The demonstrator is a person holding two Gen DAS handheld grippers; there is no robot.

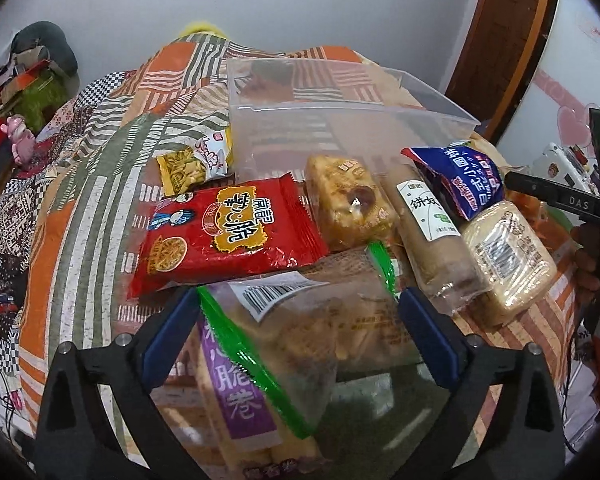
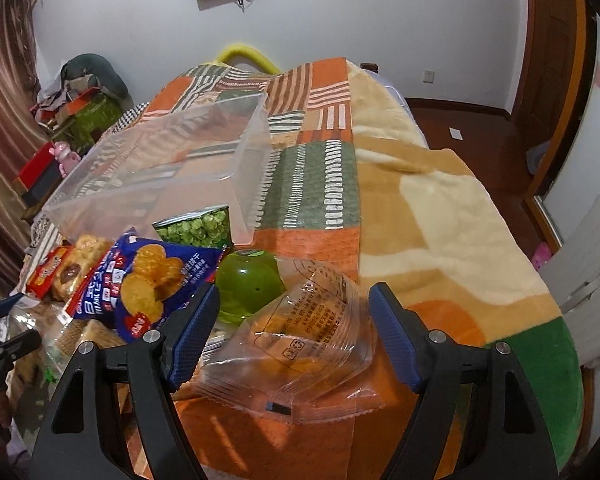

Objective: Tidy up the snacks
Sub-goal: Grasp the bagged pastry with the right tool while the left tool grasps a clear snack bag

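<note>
Snack packs lie in a heap on a patchwork bedspread in front of a clear plastic bin [image 1: 340,112], which also shows in the right wrist view [image 2: 172,152]. My left gripper [image 1: 300,300] is open around a clear bag with a green strip and purple label [image 1: 284,332], not squeezing it. Beyond it lie a red noodle pack [image 1: 220,236], a yellow pack [image 1: 192,164], wrapped cakes [image 1: 348,208] and a blue cracker bag [image 1: 460,176]. My right gripper [image 2: 294,304] is open around a clear wrapped cake pack [image 2: 300,340]. The blue cracker bag [image 2: 148,280], green peas bag [image 2: 200,228] and a green cup [image 2: 248,284] lie left of it.
The bedspread [image 2: 440,208] stretches to the right with the bed edge and wooden floor [image 2: 480,124] beyond. Clutter and a pink toy [image 1: 18,140] sit at the far left. The other gripper's black body [image 1: 560,200] shows at the right edge of the left wrist view.
</note>
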